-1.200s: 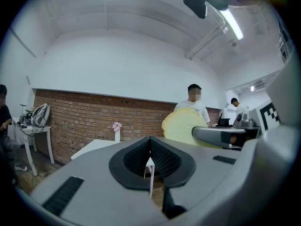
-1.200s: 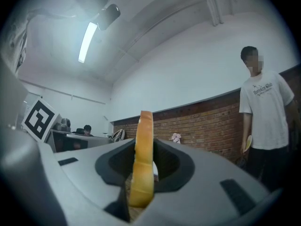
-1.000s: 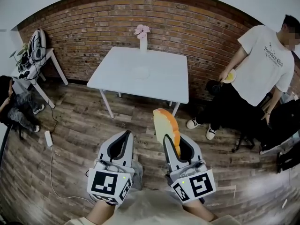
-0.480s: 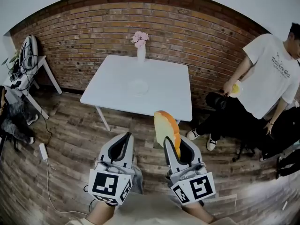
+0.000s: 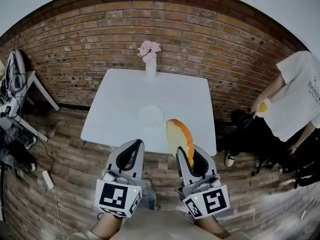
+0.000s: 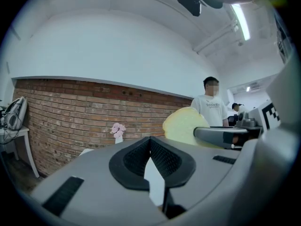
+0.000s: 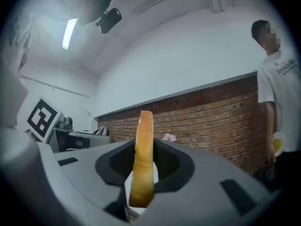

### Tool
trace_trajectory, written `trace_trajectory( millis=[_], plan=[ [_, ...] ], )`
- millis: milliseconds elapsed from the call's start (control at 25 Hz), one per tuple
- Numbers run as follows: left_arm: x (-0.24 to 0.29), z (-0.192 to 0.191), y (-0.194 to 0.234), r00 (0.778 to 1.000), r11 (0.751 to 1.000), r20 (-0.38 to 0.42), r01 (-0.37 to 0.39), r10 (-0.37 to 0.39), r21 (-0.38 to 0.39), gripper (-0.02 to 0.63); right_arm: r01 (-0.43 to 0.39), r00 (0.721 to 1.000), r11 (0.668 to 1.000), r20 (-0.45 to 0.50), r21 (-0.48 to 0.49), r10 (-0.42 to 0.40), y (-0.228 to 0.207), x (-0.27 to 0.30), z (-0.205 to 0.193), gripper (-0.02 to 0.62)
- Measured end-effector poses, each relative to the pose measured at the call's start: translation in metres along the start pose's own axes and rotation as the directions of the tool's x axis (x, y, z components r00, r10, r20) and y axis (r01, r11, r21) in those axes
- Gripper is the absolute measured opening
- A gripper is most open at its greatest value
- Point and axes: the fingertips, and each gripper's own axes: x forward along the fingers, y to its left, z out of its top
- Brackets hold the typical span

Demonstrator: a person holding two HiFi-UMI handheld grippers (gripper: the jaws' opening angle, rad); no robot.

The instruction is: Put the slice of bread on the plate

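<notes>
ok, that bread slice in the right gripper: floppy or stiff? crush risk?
Probably fairly stiff: the slice of bread stands upright on edge in the right gripper with no visible droop. Likely light and soft, so the fingers could dent it. Flat, so it should settle on the plate without rolling.

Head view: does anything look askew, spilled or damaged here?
Nothing stands out. The slice of bread is whole, clamped on edge in the right gripper. The plate lies flat in the middle of the table, and the vase of pink flowers stands upright at its far edge.
</notes>
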Motion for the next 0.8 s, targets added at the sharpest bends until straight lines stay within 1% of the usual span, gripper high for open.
trace_trajectory(
  millis=[160,360,600,800],
  plan=[
    [0.045,-0.004,0.032,0.999,0.999,-0.030,0.036,-0.036,-0.011,0.011,0.029,0.999,1.000,-0.032,-0.001,-0.029,-0.017,0.053,-0.009,0.095],
    [0.090,-0.007,0.064,0.997,0.998,-0.049,0.062,-0.063,-0.023,0.011,0.041,0.997,0.999,-0.058,-0.006,-0.041,-0.030,0.099,-0.016,0.095],
    [0.113,-0.019,0.078,0.994,0.996,-0.077,0.076,-0.079,-0.049,0.011,0.040,0.995,0.999,-0.093,-0.003,-0.040,-0.039,0.123,-0.025,0.095],
    [0.126,-0.030,0.085,0.992,0.997,-0.107,0.056,-0.062,-0.060,0.011,0.007,0.993,1.000,-0.116,0.006,-0.006,-0.044,0.140,-0.034,0.095]
  ],
)
